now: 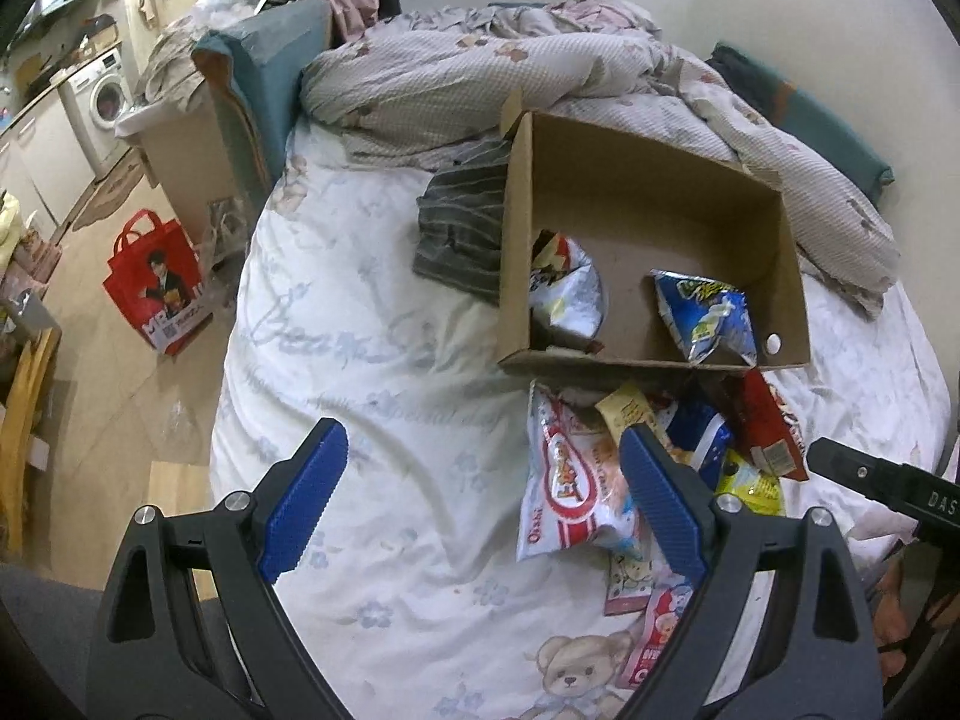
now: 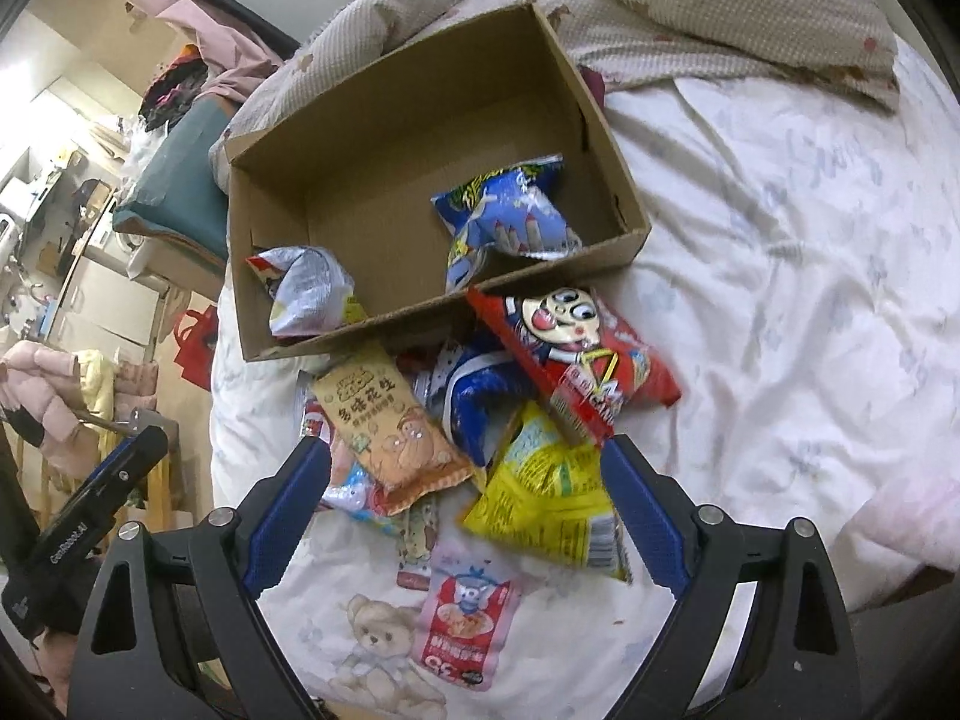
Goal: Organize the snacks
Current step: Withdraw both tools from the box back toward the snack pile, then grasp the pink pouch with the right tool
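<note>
An open cardboard box [image 1: 786, 276] [image 2: 414, 318] lies on the bed with a silver snack bag [image 1: 564, 294] [image 2: 306, 291] and a blue snack bag [image 1: 708, 315] [image 2: 510, 222] inside. A pile of snack packets lies in front of it: a red-and-white bag [image 1: 567, 492], a tan peanut packet [image 2: 390, 426], a red cartoon-face bag [image 2: 576, 348], a yellow bag [image 2: 546, 492] and a pink packet [image 2: 465, 618]. My left gripper [image 1: 483, 474] is open and empty, left of the pile. My right gripper [image 2: 465, 486] is open above the pile, jaws either side of the tan and yellow packets.
The bed has a white floral sheet [image 1: 384, 324] and a rumpled quilt [image 1: 480, 72] behind the box. A grey striped cloth [image 1: 462, 228] lies left of the box. A red shopping bag [image 1: 156, 282] stands on the floor at the left.
</note>
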The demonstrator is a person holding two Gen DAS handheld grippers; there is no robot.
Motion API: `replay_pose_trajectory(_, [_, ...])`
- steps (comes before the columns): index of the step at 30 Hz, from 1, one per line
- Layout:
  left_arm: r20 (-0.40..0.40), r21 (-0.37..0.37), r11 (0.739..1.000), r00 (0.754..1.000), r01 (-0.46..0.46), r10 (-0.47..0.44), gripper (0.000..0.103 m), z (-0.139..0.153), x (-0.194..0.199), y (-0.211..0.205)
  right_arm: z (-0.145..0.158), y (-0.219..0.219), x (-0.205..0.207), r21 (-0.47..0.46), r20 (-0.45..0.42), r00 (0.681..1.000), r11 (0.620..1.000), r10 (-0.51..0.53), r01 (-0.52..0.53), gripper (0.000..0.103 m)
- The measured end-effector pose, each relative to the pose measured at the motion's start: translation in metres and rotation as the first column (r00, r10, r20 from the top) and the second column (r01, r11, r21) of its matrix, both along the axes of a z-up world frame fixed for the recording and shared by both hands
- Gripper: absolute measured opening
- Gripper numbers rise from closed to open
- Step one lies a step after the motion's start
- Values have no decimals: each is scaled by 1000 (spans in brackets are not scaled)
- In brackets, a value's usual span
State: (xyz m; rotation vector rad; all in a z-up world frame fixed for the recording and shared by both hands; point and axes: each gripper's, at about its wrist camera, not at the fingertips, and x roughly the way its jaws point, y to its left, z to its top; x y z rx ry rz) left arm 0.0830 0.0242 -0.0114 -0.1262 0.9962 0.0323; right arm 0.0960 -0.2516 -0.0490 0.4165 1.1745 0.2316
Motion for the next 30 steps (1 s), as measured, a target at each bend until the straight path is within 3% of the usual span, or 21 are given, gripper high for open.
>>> replay_pose_trajectory(3, [-22, -24, 999, 999, -25, 24, 90, -1, 1, 7, -7, 1, -7, 41, -43, 999, 999, -8, 9, 94])
replay_pose_trajectory(7, [-18, -26, 998, 998, -58, 57, 90, 2, -1, 17, -25, 2, -16, 86, -169, 986, 996, -3, 18, 94])
replay_pose_trajectory(15, [-77, -101, 993, 995, -64, 57, 90, -4, 2, 18, -70, 24, -48, 39, -372, 928, 998, -28, 46, 93])
replay_pose_trajectory(20, [-73, -116, 992, 996, -49, 41, 90, -1, 1, 14, -91, 65, -59, -55, -373, 927, 997, 31, -56, 92])
replay_pose_trajectory(23, [-75, -117, 992, 996, -54, 45, 90, 0, 2, 14, -103, 88, -62, -182, -367, 928, 974, 60, -134, 81])
replay_pose_trajectory(26, [-81, -117, 991, 995, -72, 63, 90, -1, 1, 18, -108, 98, -64, -271, -347, 935, 945, 80, -181, 80])
replay_pose_trajectory(30, [-96, -131, 987, 992, -95, 83, 90, -4, 2, 25, -105, 100, -69, -298, -332, 938, 932, 102, -207, 60])
